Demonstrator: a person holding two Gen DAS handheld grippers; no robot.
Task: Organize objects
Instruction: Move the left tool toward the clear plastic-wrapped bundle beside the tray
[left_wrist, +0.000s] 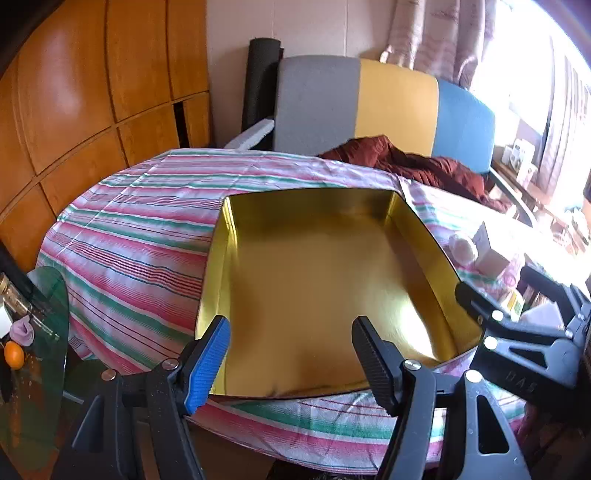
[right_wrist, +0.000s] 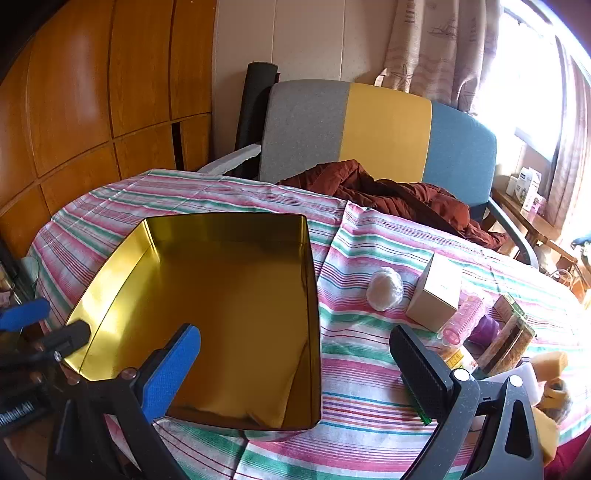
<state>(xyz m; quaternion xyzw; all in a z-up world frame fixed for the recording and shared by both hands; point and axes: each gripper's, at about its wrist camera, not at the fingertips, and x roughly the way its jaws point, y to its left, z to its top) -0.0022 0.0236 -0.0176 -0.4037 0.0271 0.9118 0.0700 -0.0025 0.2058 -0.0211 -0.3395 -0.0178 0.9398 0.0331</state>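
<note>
An empty gold tin box (left_wrist: 314, 277) lies open on the striped tablecloth (left_wrist: 140, 229). My left gripper (left_wrist: 291, 356) hangs open over the tin's near edge, with nothing between its fingers. My right gripper (right_wrist: 295, 369) is open too, above the tin's (right_wrist: 229, 295) right near corner and the cloth. To the right of the tin lie a white fluffy ball (right_wrist: 384, 288), a small cardboard box (right_wrist: 436, 295), a pink hair roller (right_wrist: 465, 319), a purple item (right_wrist: 487, 328), a brown packet (right_wrist: 509, 339) and a yellow sponge (right_wrist: 550, 363). A green item (right_wrist: 417, 402) shows partly under the black finger.
A chair (right_wrist: 384, 125) with a grey, yellow and blue back stands behind the table, with a red-brown garment (right_wrist: 388, 195) on it. Wooden cupboards (left_wrist: 92, 92) fill the left. A glass side table (left_wrist: 40, 332) with an orange (left_wrist: 14, 354) sits at the near left.
</note>
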